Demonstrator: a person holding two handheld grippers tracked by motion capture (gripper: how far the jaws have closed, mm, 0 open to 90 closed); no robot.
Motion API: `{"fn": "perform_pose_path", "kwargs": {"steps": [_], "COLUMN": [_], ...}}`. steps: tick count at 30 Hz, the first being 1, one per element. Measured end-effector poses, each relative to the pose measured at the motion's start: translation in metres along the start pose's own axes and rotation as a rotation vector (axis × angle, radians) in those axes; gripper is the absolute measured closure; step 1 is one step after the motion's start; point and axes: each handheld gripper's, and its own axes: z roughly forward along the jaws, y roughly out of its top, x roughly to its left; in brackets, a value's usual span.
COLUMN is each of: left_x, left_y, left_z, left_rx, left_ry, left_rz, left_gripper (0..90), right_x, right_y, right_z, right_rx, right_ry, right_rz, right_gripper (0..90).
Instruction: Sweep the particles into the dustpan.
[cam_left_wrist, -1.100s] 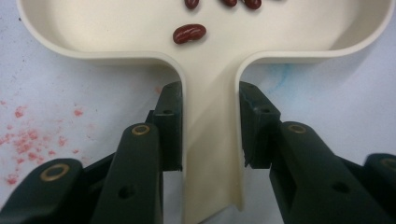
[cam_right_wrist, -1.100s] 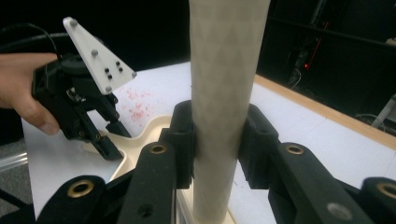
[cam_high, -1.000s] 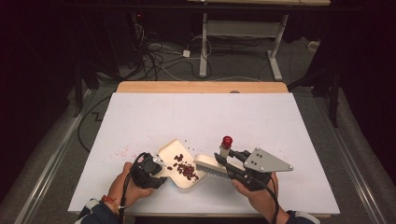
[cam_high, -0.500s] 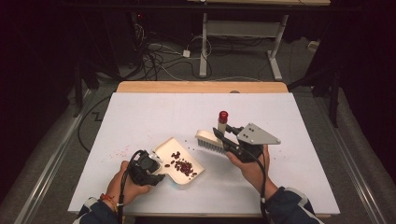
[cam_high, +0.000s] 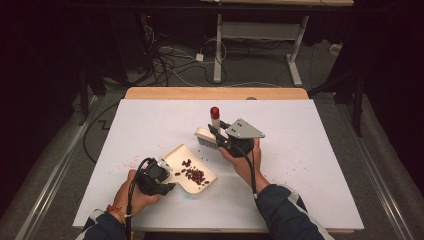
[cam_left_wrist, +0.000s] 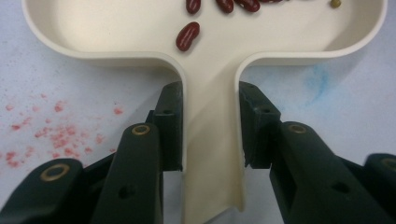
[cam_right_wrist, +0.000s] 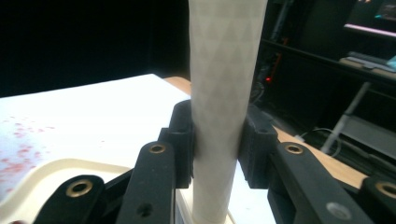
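Note:
A cream dustpan (cam_high: 179, 153) lies on the white table with several dark red beans (cam_high: 194, 175) in it. My left gripper (cam_high: 156, 179) is shut on its handle (cam_left_wrist: 212, 140), a black pad pressed on each side. Beans (cam_left_wrist: 187, 36) lie in the pan (cam_left_wrist: 116, 28) just ahead of the jaws. My right gripper (cam_high: 221, 138) is shut on the white handle (cam_right_wrist: 224, 70) of a hand brush. The handle stands upright with its red tip (cam_high: 215, 112) on top. The brush head (cam_high: 204, 138) is just beyond the pan's far edge.
The white table cover (cam_high: 310, 150) has faint red stains (cam_high: 134, 161) left of the pan, also seen as stains (cam_left_wrist: 51, 135) beside the left jaws. A wooden table edge (cam_high: 215, 93) runs along the far side. Cables and desk legs lie on the floor beyond.
My right gripper has carried the brush from over the dustpan away from the person, to beyond the pan's far edge. The left gripper and the pan have stayed put.

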Motion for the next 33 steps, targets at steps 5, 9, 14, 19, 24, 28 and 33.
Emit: {"fn": "perform_pose_path", "kwargs": {"steps": [5, 9, 14, 19, 24, 28, 33], "left_x": [0.002, 0.003, 0.003, 0.003, 0.003, 0.003, 0.003], "left_y": [0.002, 0.002, 0.003, 0.003, 0.003, 0.002, 0.004], "left_z": [0.001, 0.001, 0.002, 0.002, 0.003, 0.003, 0.003], "left_rx": [-0.002, -0.002, 0.0, 0.002, 0.0, 0.0, 0.002], "left_ry": [0.005, 0.009, 0.015, 0.017, 0.014, 0.016, 0.023], "left_rz": [-0.012, -0.012, -0.017, -0.015, -0.014, -0.013, -0.01], "left_gripper": [64.1, 64.1, 64.0, 64.1, 64.0, 64.1, 64.0], "right_x": [0.013, 0.023, 0.037, 0.046, 0.042, 0.035, 0.026], "right_y": [0.0, -0.001, 0.003, 0.006, 0.011, 0.016, 0.013], "right_z": [-0.006, -0.018, -0.033, -0.043, -0.05, -0.057, -0.057], "right_rx": [0.004, 0.007, 0.004, -0.017, -0.035, -0.056, -0.05], "right_ry": [0.048, 0.087, 0.15, 0.186, 0.175, 0.142, 0.093], "right_rz": [-0.019, -0.012, 0.003, 0.007, 0.011, 0.005, 0.006], "right_gripper": [70.2, 70.1, 70.2, 70.2, 70.2, 70.2, 70.2]}}
